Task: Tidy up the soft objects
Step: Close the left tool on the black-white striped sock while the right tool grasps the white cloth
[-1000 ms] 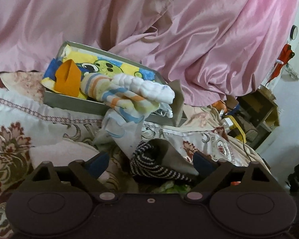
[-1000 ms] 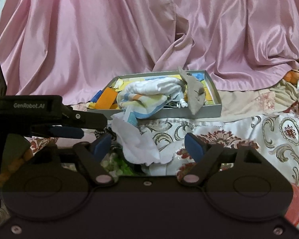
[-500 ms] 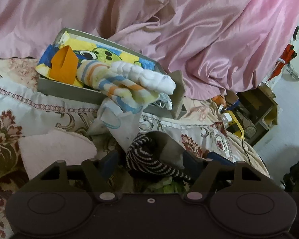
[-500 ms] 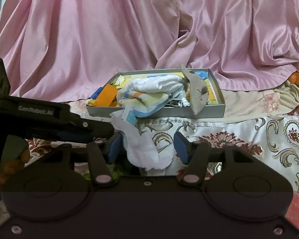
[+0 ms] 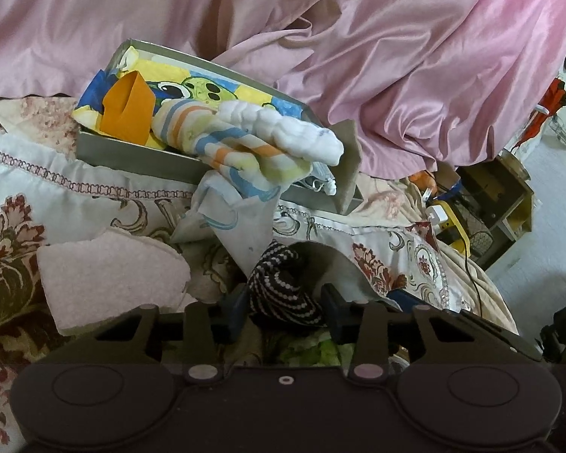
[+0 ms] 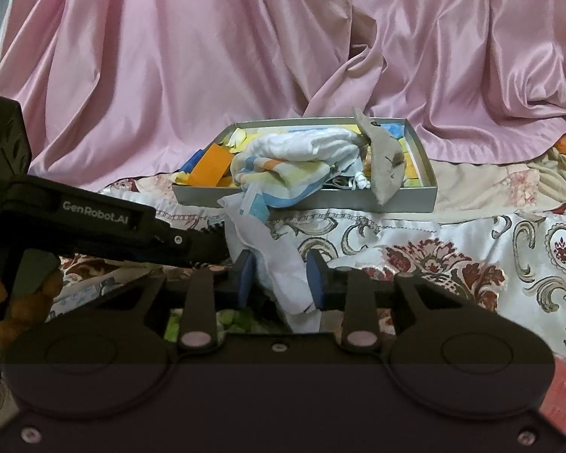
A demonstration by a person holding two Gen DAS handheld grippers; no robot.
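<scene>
Progress: partly done. Several cloths fill the tray (image 6: 428,173); loose pieces remain on the bedspread (image 6: 452,249).
Pink towel (image 5: 109,279): flat, fuzzy, unsorted, far left.
Left gripper (image 5: 283,307): jaws closing around a black-and-white knit piece (image 5: 279,287), ribbed and bunched; pad contact uncertain.
Right gripper (image 6: 281,277): jaws closing around a white cloth (image 6: 279,264), thin and crumpled, trailing from the tray.
Striped towel (image 6: 279,171): soft roll overhanging the tray's front wall.
</scene>
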